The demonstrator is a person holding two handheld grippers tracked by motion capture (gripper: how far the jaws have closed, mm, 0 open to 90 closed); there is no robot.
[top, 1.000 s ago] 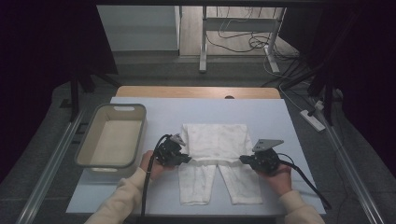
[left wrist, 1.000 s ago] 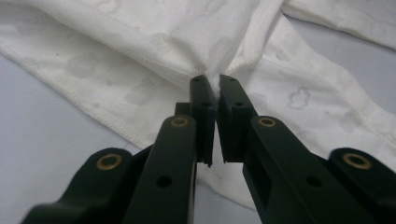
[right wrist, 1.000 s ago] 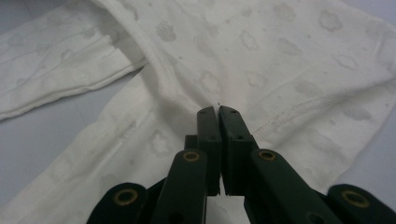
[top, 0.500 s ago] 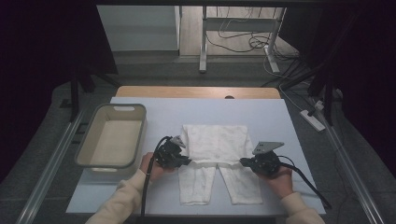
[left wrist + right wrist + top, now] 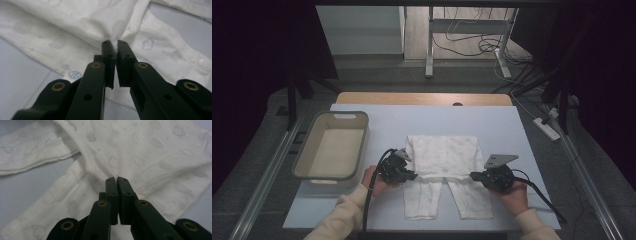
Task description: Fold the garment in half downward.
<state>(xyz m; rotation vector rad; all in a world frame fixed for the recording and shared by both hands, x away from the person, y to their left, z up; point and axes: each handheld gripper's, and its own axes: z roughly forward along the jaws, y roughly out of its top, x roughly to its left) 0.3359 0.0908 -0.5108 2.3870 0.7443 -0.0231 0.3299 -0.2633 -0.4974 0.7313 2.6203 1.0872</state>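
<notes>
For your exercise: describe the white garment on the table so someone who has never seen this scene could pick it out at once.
Start at the blue table, with a beige tub at its left. Right of the tub lies the garment, a white baby suit with faint cloud prints, its two legs pointing at the person. It is the only cloth there, pinched at each side by the left gripper and right gripper.

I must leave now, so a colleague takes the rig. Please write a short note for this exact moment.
Left gripper: shut on the white baby garment at its left side.
Right gripper: shut on the same garment at its right side.
Garment lies flat mid-table, top part folded, two legs toward the person.
Beige bin stands left, nothing in it.
Left, probably: finish folding, then put it in the bin.
</notes>
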